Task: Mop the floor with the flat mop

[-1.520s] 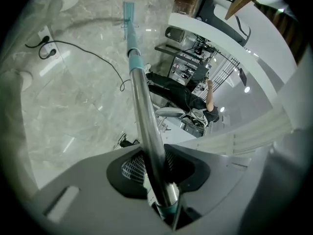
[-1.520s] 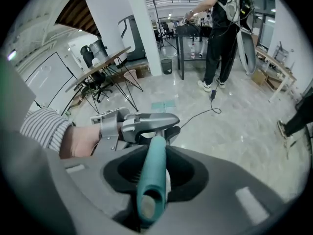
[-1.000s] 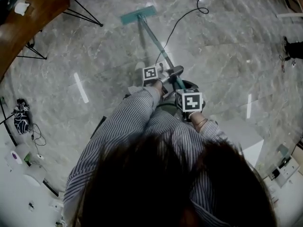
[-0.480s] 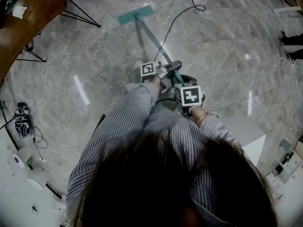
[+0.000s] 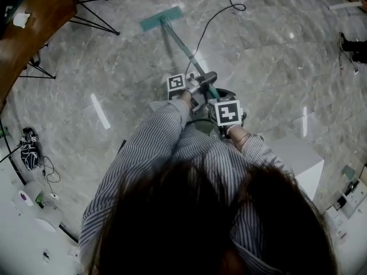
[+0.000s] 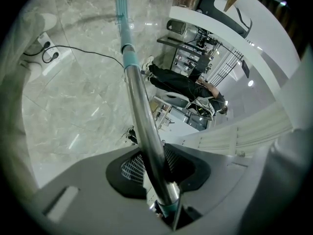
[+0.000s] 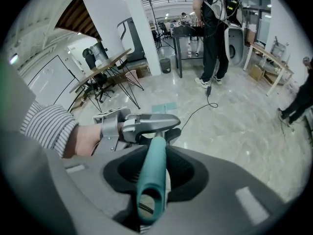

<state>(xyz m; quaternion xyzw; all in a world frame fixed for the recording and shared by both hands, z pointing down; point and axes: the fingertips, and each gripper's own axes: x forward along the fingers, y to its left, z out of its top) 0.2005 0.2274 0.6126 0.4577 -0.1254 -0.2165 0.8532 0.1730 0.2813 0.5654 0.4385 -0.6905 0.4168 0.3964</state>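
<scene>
**Both grippers on the mop, pad parked way out on the floor**

Closest in: striped sleeves [image 5: 157, 148]. Then the right gripper [image 7: 153, 174], tipped steeply down and pinching the teal grip [image 7: 155, 153] at the top end of the mop. Just beside it, a bit further along, the left gripper [image 6: 157, 173], lying level. Got the mop pole [image 6: 141, 106] running right between its jaws, pads snug on the metal either side. Been easing those jaws open a touch just now, with the pole in there the whole way.

White box [image 5: 298, 159] on the floor just to the right of the arms.

Past the grippers, pole slanting down and away over the grey marble floor [image 5: 114, 67]. Ends at the mop head [image 5: 161, 17], a flat teal pad lying on the floor well out in front.

Near the pad, off to its right, a black cable [image 5: 207, 30] snaking across the floor. Far left, a wooden table [image 5: 34, 22] on thin black legs. Way back in the right gripper view, someone standing in dark clothes [image 7: 215, 28].
</scene>
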